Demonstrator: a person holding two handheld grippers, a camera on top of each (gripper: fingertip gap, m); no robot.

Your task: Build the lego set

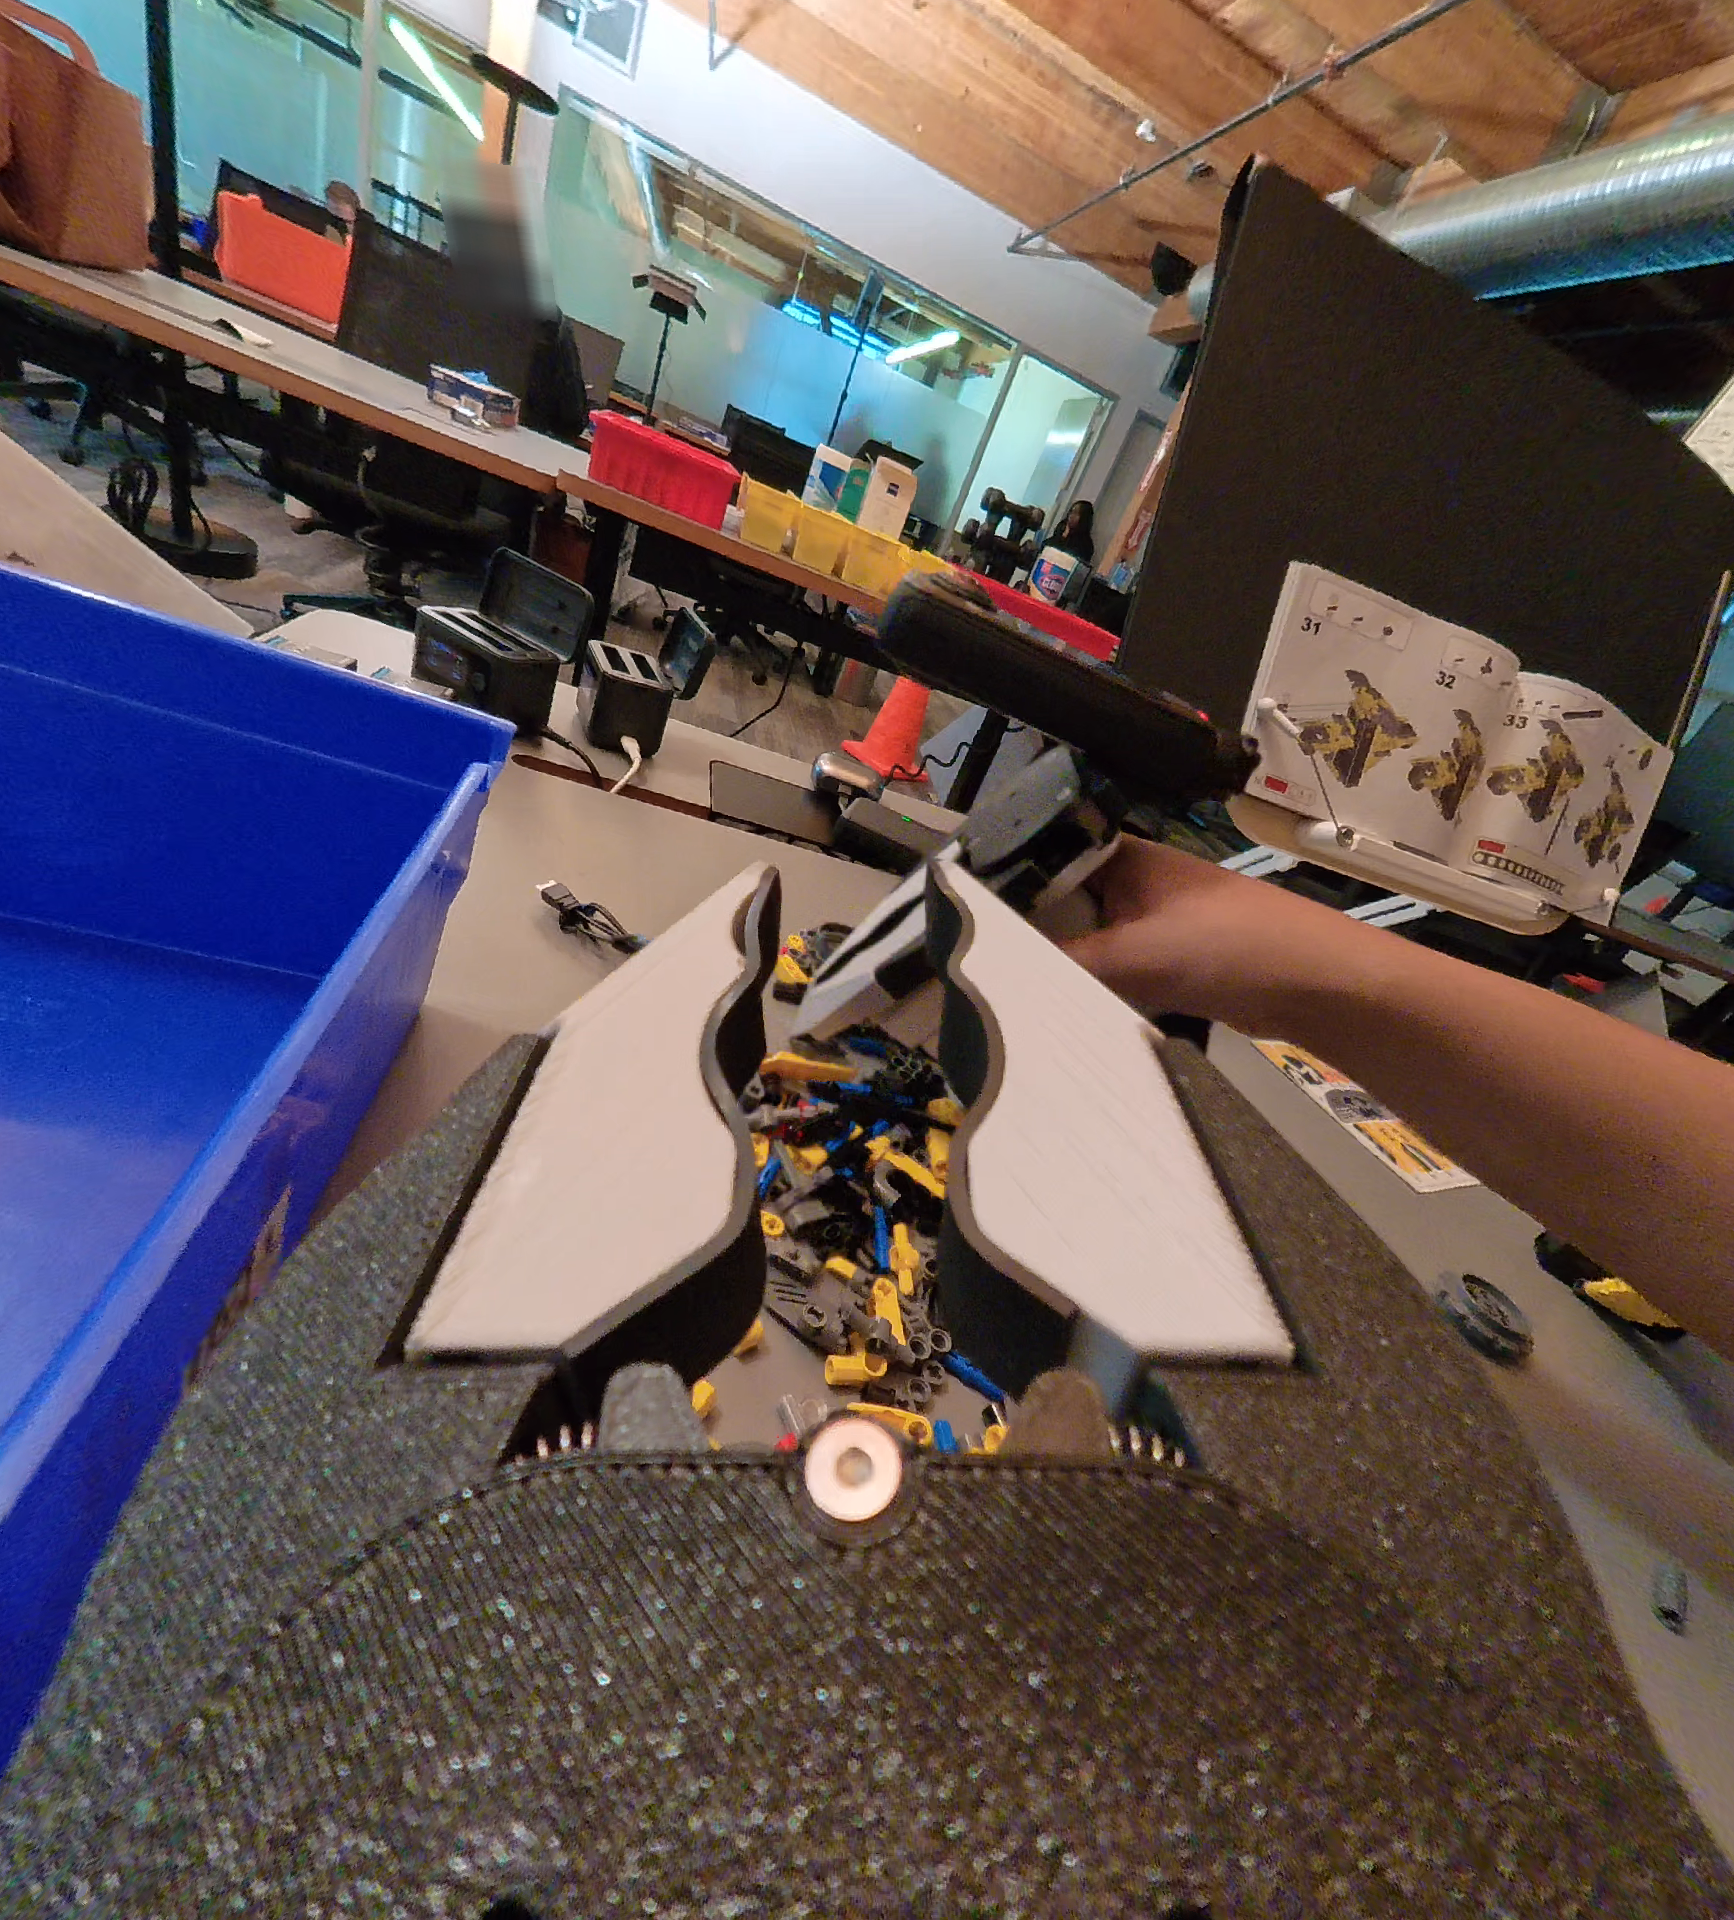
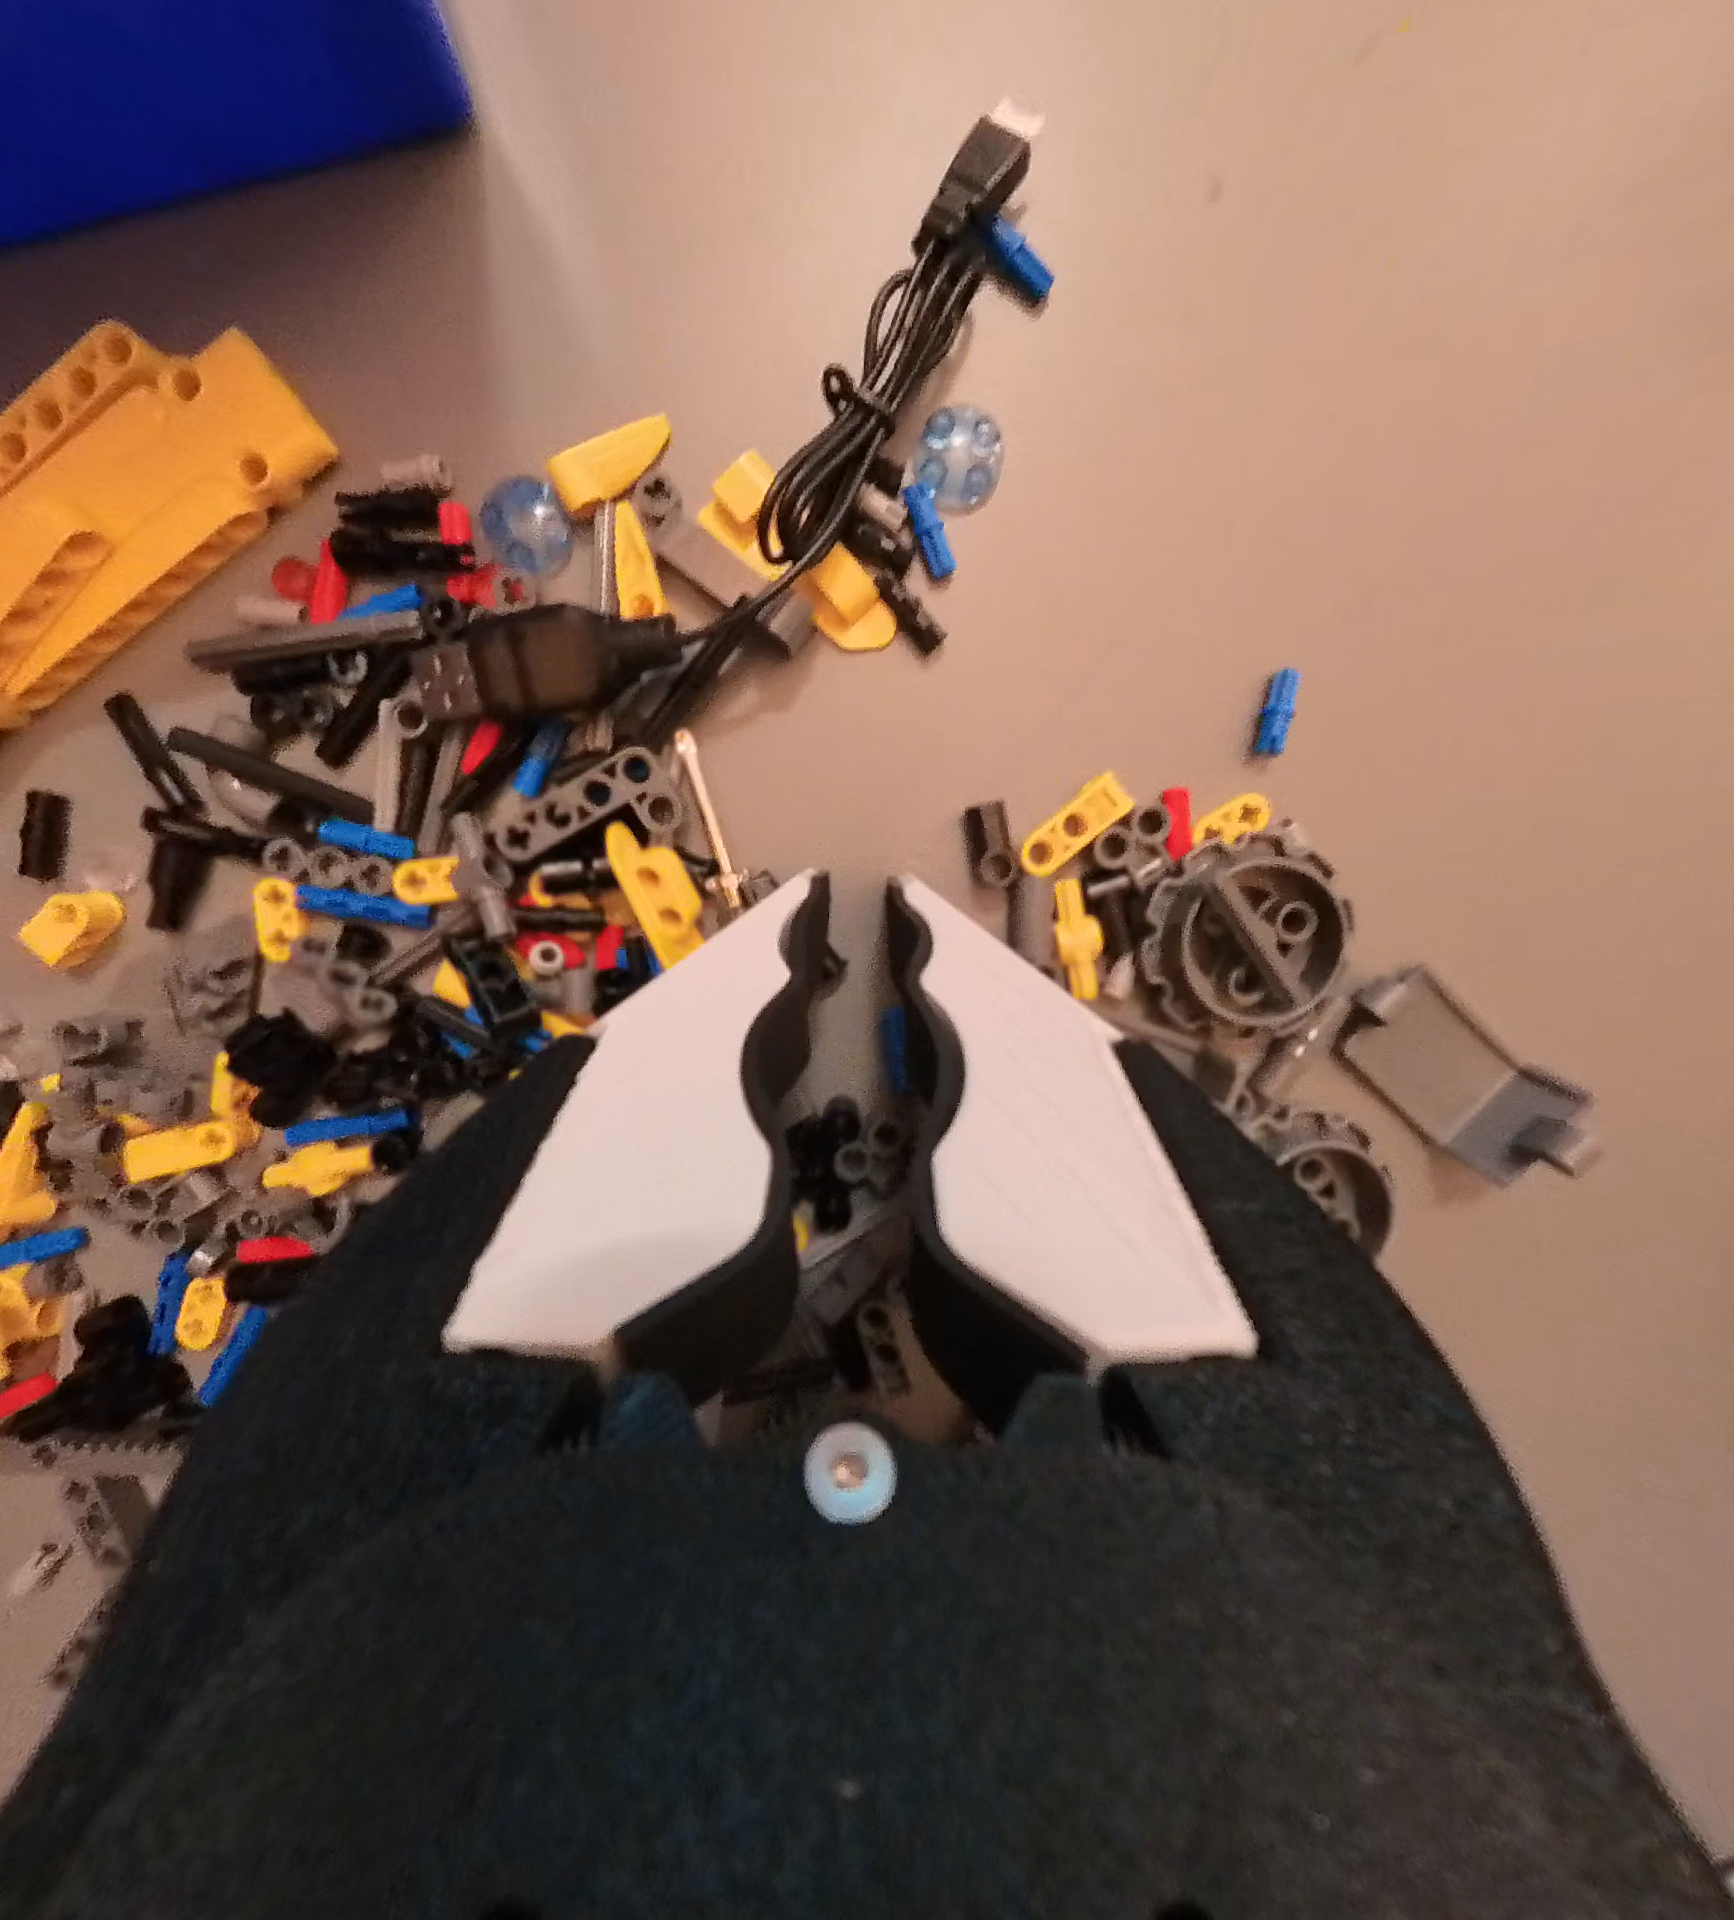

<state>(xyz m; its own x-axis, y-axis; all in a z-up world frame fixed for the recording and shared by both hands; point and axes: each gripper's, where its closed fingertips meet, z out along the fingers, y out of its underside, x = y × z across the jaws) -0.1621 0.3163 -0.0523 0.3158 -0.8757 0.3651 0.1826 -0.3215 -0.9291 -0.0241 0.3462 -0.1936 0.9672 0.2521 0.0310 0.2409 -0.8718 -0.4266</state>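
A pile of small yellow, black, blue and grey building-toy parts (image 1: 863, 1195) lies on the grey table (image 1: 582, 862). My left gripper (image 1: 852, 894) is open and empty, held above the near side of the pile. My right gripper (image 1: 813, 1018), held by a person's hand and forearm (image 1: 1465, 1091), points down into the far side of the pile. In the right wrist view the right gripper (image 2: 855, 888) hovers low over the parts (image 2: 427, 883). Its jaws stand a narrow gap apart. A blue pin (image 2: 894, 1039) shows in that gap; I cannot tell whether it is gripped.
A blue bin (image 1: 167, 935) stands left of the pile. A bundled black cable (image 2: 873, 447), long yellow beams (image 2: 84, 499), a grey toothed wheel (image 2: 1247, 935) and a grey block (image 2: 1455, 1081) lie around. An open instruction booklet (image 1: 1445, 748) stands at the right, before a black panel (image 1: 1414, 468). The gap from one gripper's tips to the other's is roughly 20 cm. The right tips stand about 6 cm off the grey toothed wheel (image 2: 1247, 935).
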